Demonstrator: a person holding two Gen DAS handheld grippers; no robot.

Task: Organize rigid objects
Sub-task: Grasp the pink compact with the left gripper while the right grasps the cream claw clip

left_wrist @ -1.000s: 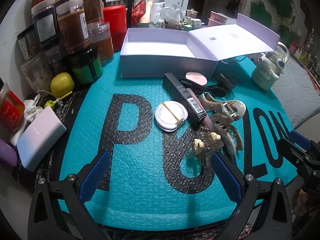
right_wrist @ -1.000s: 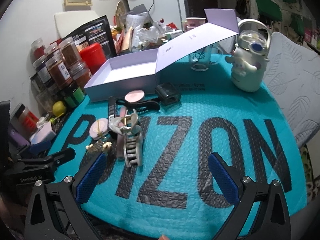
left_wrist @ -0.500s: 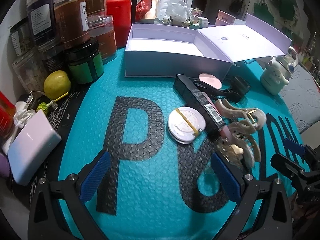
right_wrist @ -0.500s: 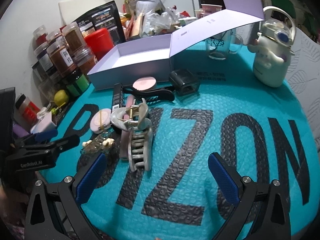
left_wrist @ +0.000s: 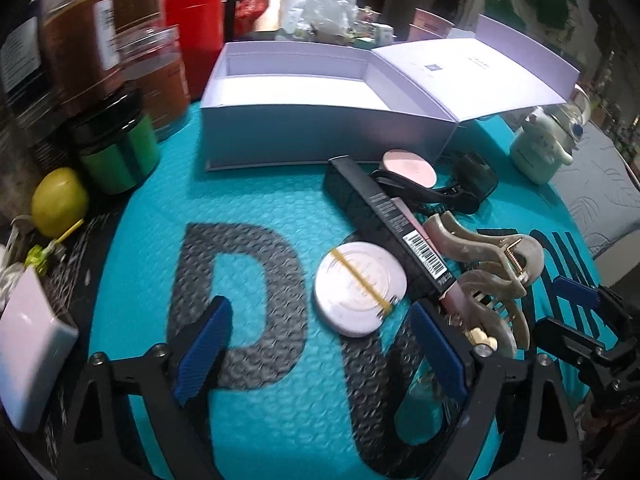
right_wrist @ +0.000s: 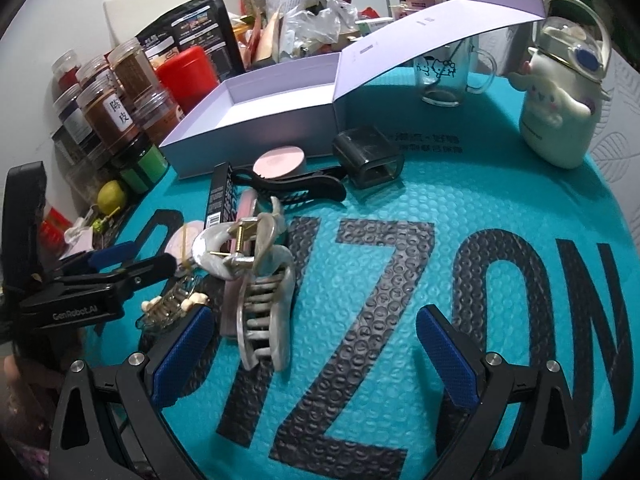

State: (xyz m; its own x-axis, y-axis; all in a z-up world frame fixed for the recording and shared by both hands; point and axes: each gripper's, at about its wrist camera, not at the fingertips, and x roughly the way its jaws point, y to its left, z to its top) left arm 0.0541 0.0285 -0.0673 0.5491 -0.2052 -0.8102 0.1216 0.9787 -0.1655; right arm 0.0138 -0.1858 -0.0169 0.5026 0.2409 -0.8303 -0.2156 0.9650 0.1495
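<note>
My left gripper (left_wrist: 320, 346) hovers low over the teal mat, its jaws closing with nothing pressed between them. A white round compact (left_wrist: 360, 288) with a yellow band lies just ahead of its fingertips. Beside the compact are a long black carton (left_wrist: 384, 216), a pink compact (left_wrist: 408, 168), a black hair clip (left_wrist: 432, 196) and pearly claw clips (left_wrist: 480, 248). My right gripper (right_wrist: 316, 356) stands open, with the grey claw clip (right_wrist: 264, 312) by its left finger. The open lilac box (left_wrist: 320, 136) sits behind the pile.
Spice jars (left_wrist: 80, 40), a green jar (left_wrist: 116, 152), a red canister (left_wrist: 196, 28) and a yellow fruit (left_wrist: 60, 200) line the left edge. A white power bank (left_wrist: 28, 352) lies near left. A character bottle (right_wrist: 560, 108) and a glass mug (right_wrist: 448, 76) stand at the far right.
Both grippers have come forward and lower toward the pile. The white compact now lies close ahead of the left fingertips, and the left jaws have narrowed slightly.
</note>
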